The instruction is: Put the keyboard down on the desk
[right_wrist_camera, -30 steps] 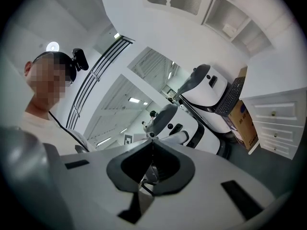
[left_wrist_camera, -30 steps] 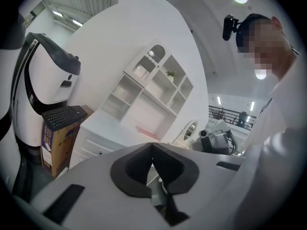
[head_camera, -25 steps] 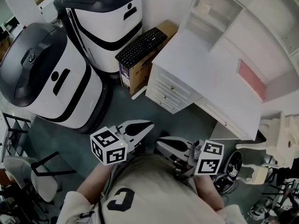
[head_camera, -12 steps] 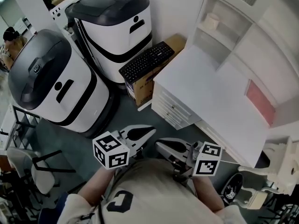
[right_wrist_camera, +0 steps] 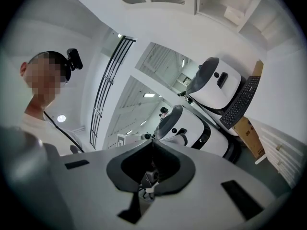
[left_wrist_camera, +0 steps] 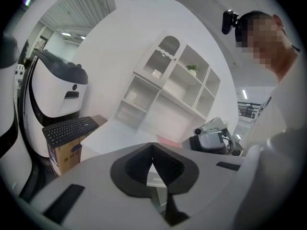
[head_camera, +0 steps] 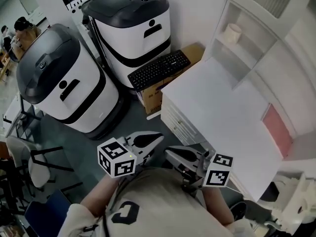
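Note:
A black keyboard (head_camera: pixel 159 69) lies on top of a cardboard box (head_camera: pixel 157 94) that stands on the floor between a white machine and the white desk (head_camera: pixel 222 115). Both grippers are held close to the person's chest, well short of the keyboard. The left gripper (head_camera: pixel 159 137) is shut with nothing in it, and so is the right gripper (head_camera: pixel 167 153). In the left gripper view the keyboard (left_wrist_camera: pixel 69 130) lies far ahead at the left, beyond the shut gripper (left_wrist_camera: pixel 152 144). The right gripper view shows the keyboard (right_wrist_camera: pixel 242 102) at the far right, away from the shut gripper (right_wrist_camera: pixel 152 140).
Two large white-and-black machines (head_camera: pixel 131 26) (head_camera: pixel 61 78) stand left of the box. A white shelf unit (head_camera: pixel 256 38) with a cup (head_camera: pixel 232 32) rises behind the desk, and a pink sheet (head_camera: pixel 277 131) lies on it. Chairs (head_camera: pixel 39 167) stand at the lower left.
The head view has swung, so the keyboard, box and desk now sit lower and further right in the picture. Both grippers stay shut near the chest.

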